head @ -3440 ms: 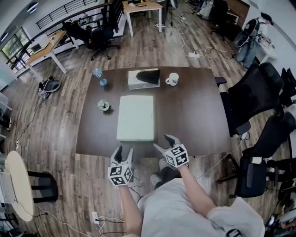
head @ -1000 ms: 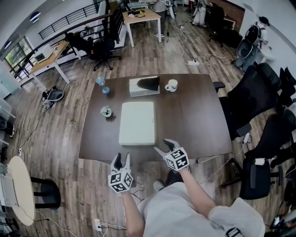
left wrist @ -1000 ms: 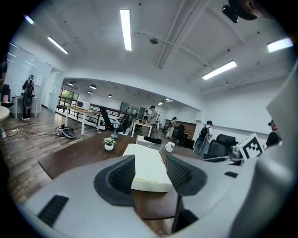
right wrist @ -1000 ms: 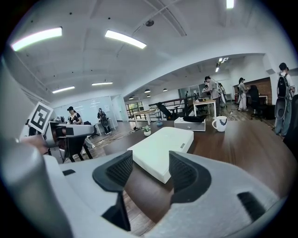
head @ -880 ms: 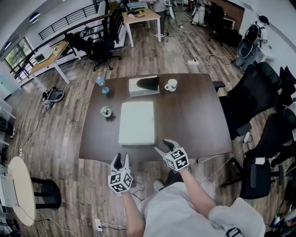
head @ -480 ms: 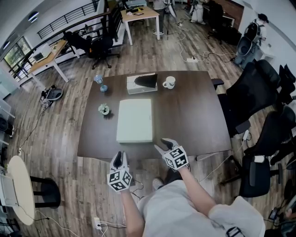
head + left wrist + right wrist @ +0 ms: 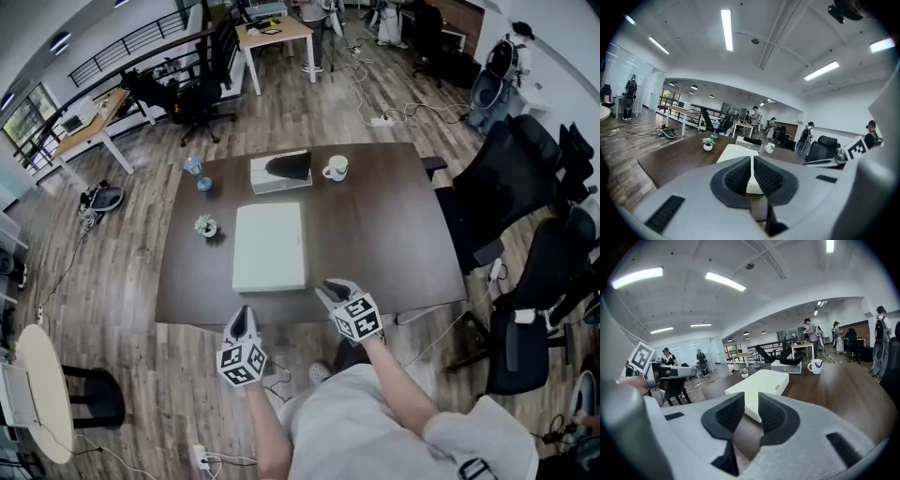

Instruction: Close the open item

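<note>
A flat white case (image 7: 269, 247) lies shut in the middle of the dark table (image 7: 375, 244). Behind it sits a grey box (image 7: 279, 172) with a black part raised on top. My left gripper (image 7: 242, 314) hovers just off the near table edge; its jaws are closing, almost touching, with nothing between them. The right gripper (image 7: 331, 289) is over the near edge, right of the case, its jaws closing with an empty gap. Past the left gripper (image 7: 752, 159) and the right gripper (image 7: 751, 401), the white case (image 7: 761, 383) lies apart from both.
A white mug (image 7: 335, 169) stands right of the grey box. A small potted plant (image 7: 204, 225) and a blue glass ornament (image 7: 194, 172) stand at the table's left. Black office chairs (image 7: 511, 187) crowd the right side. People stand at far desks.
Both grippers' jaws have narrowed, the left almost fully. Both hands stay near the table's front edge. The case and the grey box have not moved.
</note>
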### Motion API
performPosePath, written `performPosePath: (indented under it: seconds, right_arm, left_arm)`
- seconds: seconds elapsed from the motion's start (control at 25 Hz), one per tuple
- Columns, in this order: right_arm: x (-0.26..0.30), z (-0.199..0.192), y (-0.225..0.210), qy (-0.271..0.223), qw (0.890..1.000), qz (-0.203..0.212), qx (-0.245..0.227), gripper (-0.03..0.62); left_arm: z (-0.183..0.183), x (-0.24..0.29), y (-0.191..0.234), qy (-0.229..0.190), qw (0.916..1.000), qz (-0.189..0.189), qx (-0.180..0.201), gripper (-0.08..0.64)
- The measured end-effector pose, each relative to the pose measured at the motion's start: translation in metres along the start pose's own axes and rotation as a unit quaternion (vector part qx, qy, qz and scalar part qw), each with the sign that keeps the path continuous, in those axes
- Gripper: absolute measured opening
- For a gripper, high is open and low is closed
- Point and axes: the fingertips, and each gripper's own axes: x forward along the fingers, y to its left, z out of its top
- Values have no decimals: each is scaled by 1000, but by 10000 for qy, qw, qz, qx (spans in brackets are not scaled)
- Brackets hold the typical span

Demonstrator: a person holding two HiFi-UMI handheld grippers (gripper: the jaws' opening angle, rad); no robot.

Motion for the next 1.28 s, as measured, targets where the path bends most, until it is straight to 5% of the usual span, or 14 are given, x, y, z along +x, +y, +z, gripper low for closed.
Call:
performPosePath:
  seconds: [0.48,1.28]
  right_arm:
    - [7,2,1,-37,10000,-28,85,6]
    - [10,-2,4,22,9998,122,174,5]
  left_arm:
    - [-6,-1,10,263,9995,-32,-174,6]
    - [-8,4,5,280,9993,-180,-141,6]
